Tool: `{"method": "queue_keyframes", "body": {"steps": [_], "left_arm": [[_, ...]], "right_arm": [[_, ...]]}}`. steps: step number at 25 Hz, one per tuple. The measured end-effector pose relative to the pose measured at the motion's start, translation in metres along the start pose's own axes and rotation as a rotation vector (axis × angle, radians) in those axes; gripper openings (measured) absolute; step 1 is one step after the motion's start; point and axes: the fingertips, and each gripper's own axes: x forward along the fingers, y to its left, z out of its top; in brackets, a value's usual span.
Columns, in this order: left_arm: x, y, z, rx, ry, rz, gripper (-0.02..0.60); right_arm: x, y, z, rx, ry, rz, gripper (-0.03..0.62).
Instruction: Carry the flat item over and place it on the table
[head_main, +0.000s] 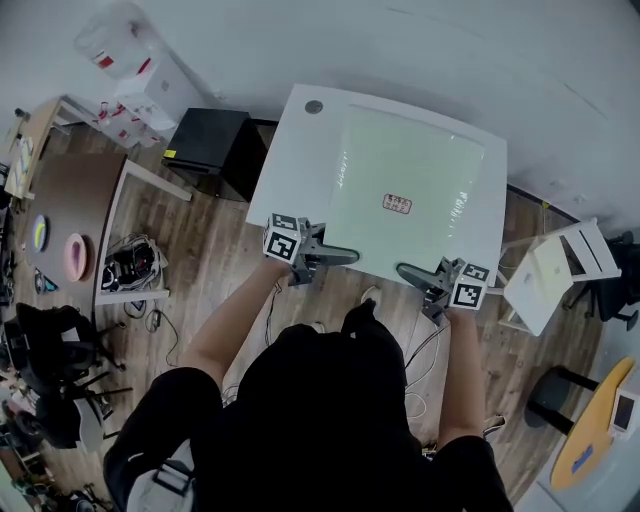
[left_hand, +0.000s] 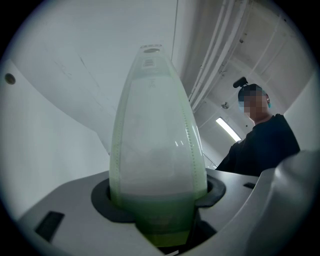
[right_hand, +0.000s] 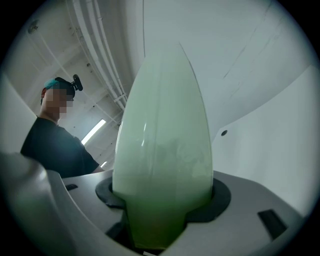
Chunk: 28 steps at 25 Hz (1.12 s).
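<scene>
Over white table (head_main: 290, 150), left claw (head_main: 345, 256) and right claw (head_main: 405, 270) level, both clamping green sheet (head_main: 410, 165).

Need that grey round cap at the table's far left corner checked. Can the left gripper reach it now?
Probably not: the left gripper is clamped on the green sheet, shared with the right gripper. The cap itself lies uncovered beyond the sheet's corner.
</scene>
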Motion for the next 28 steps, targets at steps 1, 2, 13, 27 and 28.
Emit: {"method": "queue_keyframes", "body": {"steps": [1, 2, 13, 27, 28], "left_arm": [[0.003, 0.005, 0.002, -0.01, -0.005, 0.004, 0.293], [0.005, 0.009, 0.004, -0.019, -0.009, 0.011, 0.293], [0.021, 0.064, 0.011, -0.082, -0.047, 0.085, 0.293], [0.015, 0.123, -0.021, -0.223, 0.029, 0.101, 0.293], [0.014, 0.128, -0.024, -0.234, 0.034, 0.094, 0.293]], "right_arm": [[-0.002, -0.006, 0.003, 0.008, 0.002, 0.005, 0.31], [-0.003, -0.011, 0.005, 0.016, 0.006, 0.011, 0.308], [-0.012, -0.074, 0.02, 0.081, 0.063, 0.063, 0.31], [-0.011, -0.136, -0.018, 0.252, 0.034, 0.031, 0.308], [-0.01, -0.139, -0.02, 0.269, 0.032, 0.022, 0.309]]}}
